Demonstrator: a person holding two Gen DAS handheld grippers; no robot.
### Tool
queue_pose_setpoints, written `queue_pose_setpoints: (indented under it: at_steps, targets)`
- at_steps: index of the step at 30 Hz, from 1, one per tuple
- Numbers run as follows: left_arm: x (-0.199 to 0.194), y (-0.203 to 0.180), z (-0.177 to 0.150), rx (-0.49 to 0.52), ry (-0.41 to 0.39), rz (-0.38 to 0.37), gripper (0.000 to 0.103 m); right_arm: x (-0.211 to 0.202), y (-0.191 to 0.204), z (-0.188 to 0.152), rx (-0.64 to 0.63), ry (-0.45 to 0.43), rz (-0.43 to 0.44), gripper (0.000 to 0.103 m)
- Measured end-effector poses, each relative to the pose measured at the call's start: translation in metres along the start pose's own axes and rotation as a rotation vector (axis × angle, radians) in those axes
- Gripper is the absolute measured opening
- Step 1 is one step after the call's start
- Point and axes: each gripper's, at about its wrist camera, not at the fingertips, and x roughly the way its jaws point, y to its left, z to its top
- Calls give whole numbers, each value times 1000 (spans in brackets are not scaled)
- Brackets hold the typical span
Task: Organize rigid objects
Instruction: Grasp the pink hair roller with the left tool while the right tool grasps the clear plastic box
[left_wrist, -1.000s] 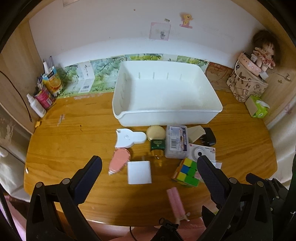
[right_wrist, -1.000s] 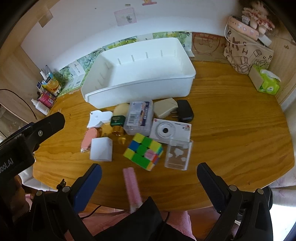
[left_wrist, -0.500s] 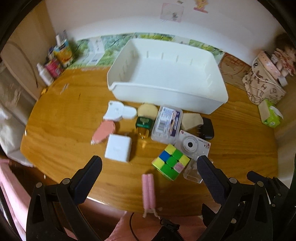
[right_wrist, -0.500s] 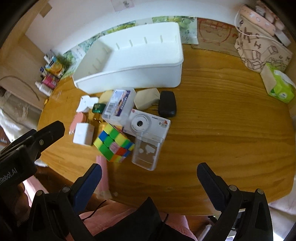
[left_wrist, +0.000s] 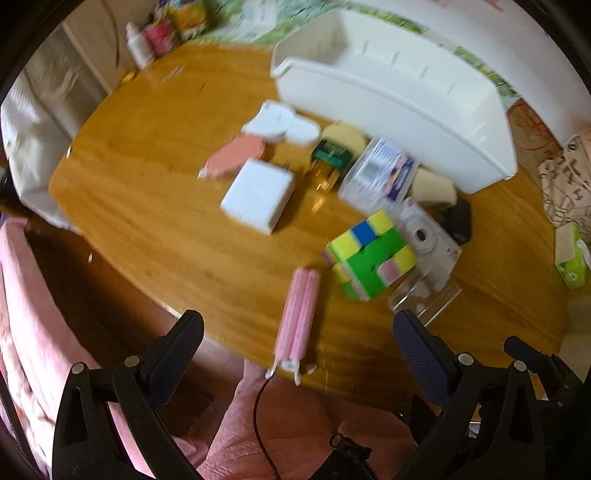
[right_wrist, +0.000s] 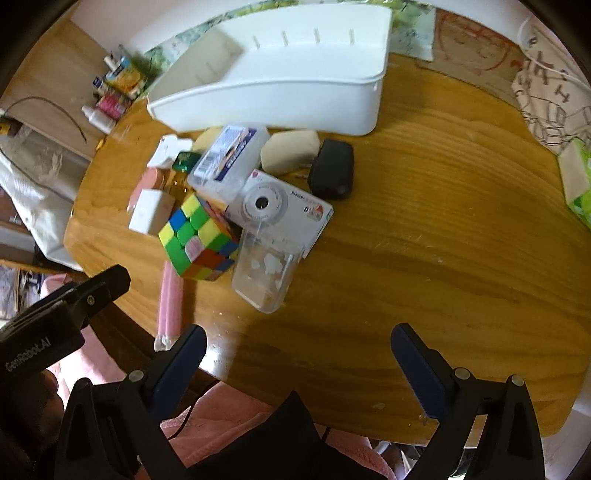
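Observation:
A big white bin (left_wrist: 399, 85) (right_wrist: 280, 88) stands at the back of the round wooden table (right_wrist: 424, 258). In front of it lie several small items: a colourful puzzle cube (left_wrist: 369, 254) (right_wrist: 197, 238), a white toy camera (right_wrist: 280, 206), a clear plastic box (right_wrist: 264, 273), a pink ribbed stick (left_wrist: 299, 314) (right_wrist: 170, 306), a white square block (left_wrist: 258, 195) (right_wrist: 151, 211), a labelled clear case (right_wrist: 231, 158) and a black adapter (right_wrist: 330, 170). My left gripper (left_wrist: 295, 354) hangs open just short of the pink stick. My right gripper (right_wrist: 295, 365) hangs open over the near table edge, holding nothing.
Bottles and cartons (right_wrist: 116, 88) crowd the back left corner. A patterned bag (right_wrist: 550, 99) and a green tissue pack (right_wrist: 580, 184) sit at the right. Pink cloth (left_wrist: 33, 332) lies below the table edge. The left gripper's body (right_wrist: 62, 314) shows in the right wrist view.
Both grippers have swung left and tilted down toward the near table edge; the objects now appear larger and closer. The pink stick now lies just ahead of the left gripper.

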Motion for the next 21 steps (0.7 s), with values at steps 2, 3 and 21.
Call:
queue_pose_setpoints:
  at_steps: [2, 3, 21]
  targets:
    - [6, 3, -4, -22, 26, 14, 102, 9, -3, 1, 0, 37, 22, 99]
    - [9, 5, -6, -30, 40, 26, 102, 13, -4, 3, 1, 53, 32, 98]
    - [72, 25, -9, -124, 275, -8, 90, 55, -9, 33, 122, 218, 196, 86]
